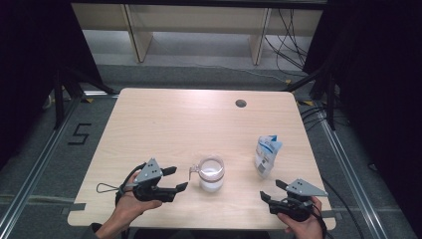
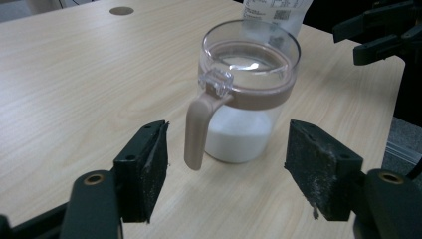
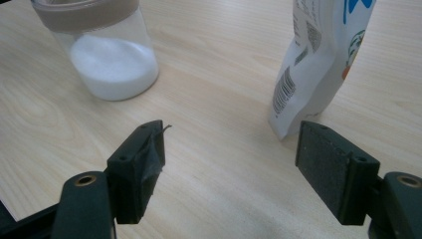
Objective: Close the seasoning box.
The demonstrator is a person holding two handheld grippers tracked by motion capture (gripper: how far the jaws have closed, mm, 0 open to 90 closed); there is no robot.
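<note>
Showing beside the jar (image 1: 211, 174), a pouch (image 1: 266, 155).

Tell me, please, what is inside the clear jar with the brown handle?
The jar holds a white powder that fills roughly its lower part. Its brown band hides the inside at that height, so nothing can be told there.

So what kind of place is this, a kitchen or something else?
Probably a lab or recording setup, not a kitchen: a bare wooden table ringed by black curtains, loose cables on the floor, and a taped floor marking.
</note>
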